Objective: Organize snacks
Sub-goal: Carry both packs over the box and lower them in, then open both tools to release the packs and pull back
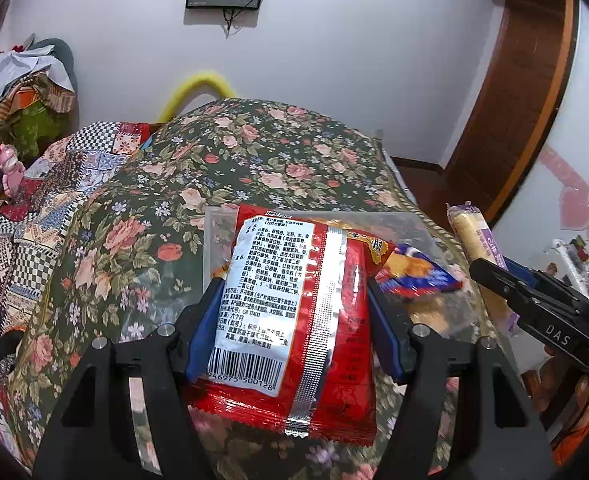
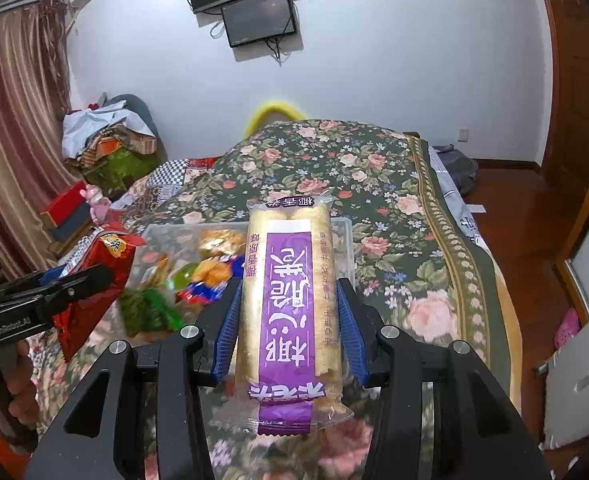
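My left gripper is shut on a red snack bag with a white label and barcode, held above the near end of a clear plastic box. My right gripper is shut on a long purple-labelled pack of pale wafer rolls, held above the same clear box. The box holds several small snack packets, among them a blue and orange one and a green one. Each gripper shows in the other's view: the right one with its pack, the left one with its red bag.
The box lies on a bed with a dark floral cover. A patchwork quilt lies to the left. A pile of clothes and a red box stand at the far left. A wooden door and floor are to the right.
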The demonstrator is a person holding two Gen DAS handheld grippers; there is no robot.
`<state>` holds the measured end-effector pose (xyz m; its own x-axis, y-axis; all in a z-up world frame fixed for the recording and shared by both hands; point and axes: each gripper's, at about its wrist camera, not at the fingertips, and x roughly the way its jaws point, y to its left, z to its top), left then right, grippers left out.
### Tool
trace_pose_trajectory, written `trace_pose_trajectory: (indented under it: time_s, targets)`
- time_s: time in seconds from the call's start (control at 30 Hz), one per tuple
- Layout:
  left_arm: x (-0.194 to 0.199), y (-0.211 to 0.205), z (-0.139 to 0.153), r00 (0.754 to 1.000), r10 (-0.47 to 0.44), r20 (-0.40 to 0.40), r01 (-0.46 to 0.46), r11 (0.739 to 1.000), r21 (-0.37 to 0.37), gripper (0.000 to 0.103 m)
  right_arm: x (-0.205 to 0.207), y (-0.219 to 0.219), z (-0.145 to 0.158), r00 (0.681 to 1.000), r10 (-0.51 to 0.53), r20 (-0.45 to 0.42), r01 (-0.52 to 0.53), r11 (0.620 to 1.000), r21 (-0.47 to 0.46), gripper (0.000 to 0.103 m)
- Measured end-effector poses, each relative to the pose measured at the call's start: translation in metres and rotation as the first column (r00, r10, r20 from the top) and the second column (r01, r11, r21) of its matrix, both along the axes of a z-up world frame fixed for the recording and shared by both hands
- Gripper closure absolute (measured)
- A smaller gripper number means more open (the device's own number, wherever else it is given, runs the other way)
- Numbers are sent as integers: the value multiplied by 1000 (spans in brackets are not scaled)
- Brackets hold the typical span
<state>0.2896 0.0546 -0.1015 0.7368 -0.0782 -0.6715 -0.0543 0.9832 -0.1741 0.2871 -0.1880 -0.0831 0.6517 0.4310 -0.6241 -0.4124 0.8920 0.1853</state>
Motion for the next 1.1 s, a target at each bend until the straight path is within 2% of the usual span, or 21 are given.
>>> trace_pose_trajectory:
  time_s: [0.1,0.27,0.37,0.5,0.63,0.7,0.77,0.8,1.0,1.1]
  targets:
    - [14,-1,-7,1000,8,-15,-8,1000,20,37,14,5,-8,1000,-6,-19,6,1000,-9,61]
    - [35,4,-24,998,17,-67,-19,1000,-16,37,26,13,-21,999,-5,-46,4,1000,-24,61]
    - [41,3,-31,996,22,-81,-23,1000,-14,37,34,14,-28,998,2,-67,-4,1000,-26,61]
    - [43,0,-33,996,37,-78,-36,999,18,34,38,11,-33,995,8,-96,-9,1000,-11,60]
    - [41,-1,-29,996,24,-85,-23,1000,9,30,37,7,-33,995,1,-105,-3,1000,-21,59]
    - [36,-1,-24,997,18,-77,-18,1000,4,29,33,5,-29,994,4,-105,-6,1000,-21,55]
    - [29,-2,-17,998,11,-66,-11,1000,6,29,26,3,-22,997,-1,-79,-2,1000,-31,44]
    - [24,-3,-13,998,8,-56,-7,1000,10,28,24,3,-20,998,-2,-69,-1,999,-33,42]
    - [-13,-5,22,1000,2,27,-3,1000,27,28,-2,-3,11,1000,13,-1,-13,1000,-16,41]
    - [-39,-7,45,995,0,96,-4,999,42,28,-23,-9,34,999,18,46,-19,1000,17,41]
